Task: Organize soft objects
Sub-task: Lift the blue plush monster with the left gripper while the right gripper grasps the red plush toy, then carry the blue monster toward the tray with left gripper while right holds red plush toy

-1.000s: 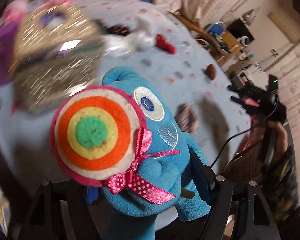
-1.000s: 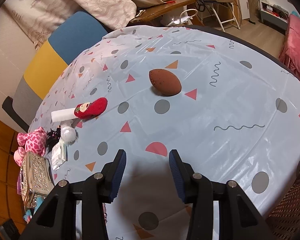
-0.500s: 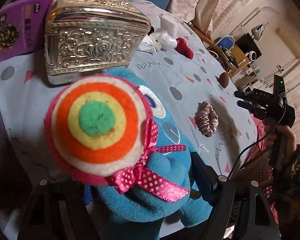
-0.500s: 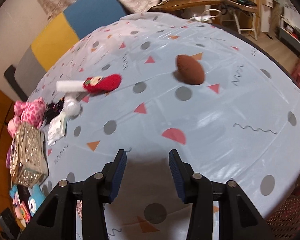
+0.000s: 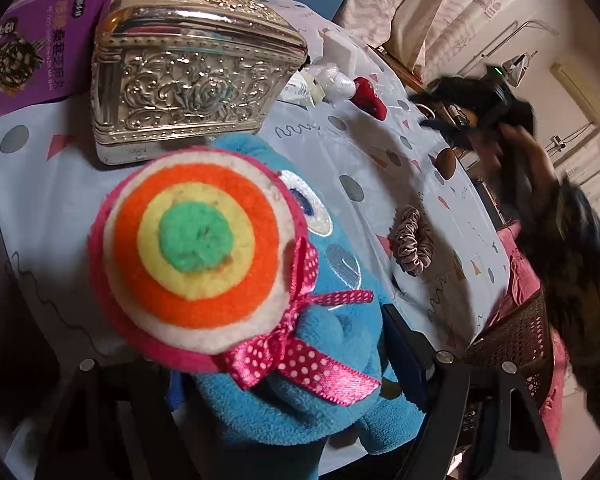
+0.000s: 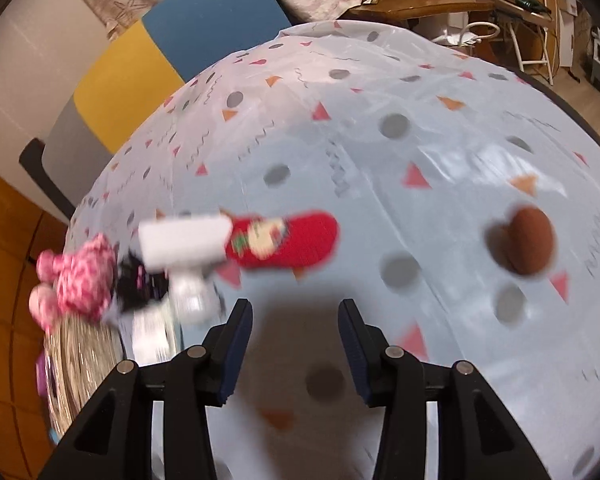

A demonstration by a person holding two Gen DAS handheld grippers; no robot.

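Note:
My left gripper (image 5: 284, 364) is shut on a blue plush toy (image 5: 324, 344) that carries a round rainbow felt disc (image 5: 192, 252) with a pink dotted bow; it fills the left wrist view above the table. My right gripper (image 6: 295, 344) is open and empty above the table, just short of a red Christmas sock (image 6: 288, 240). A brown plush ball (image 6: 530, 244) lies to its right, and also shows in the left wrist view (image 5: 446, 162). A pink scrunchie (image 5: 414, 240) lies on the cloth. A pink spotted plush (image 6: 76, 276) sits at the far left.
A silver embossed box (image 5: 188, 80) and a purple packet (image 5: 28, 64) stand behind the blue plush. A white block (image 6: 184, 240), a white wrapped item (image 6: 188, 296) and a black tangle (image 6: 140, 284) lie by the sock. Blue and yellow chair (image 6: 172, 52) behind the round table (image 6: 440, 184).
My right gripper has swung left and forward over the table toward the red sock, with motion blur. My left gripper still holds the blue plush, and has drawn back from the silver box.

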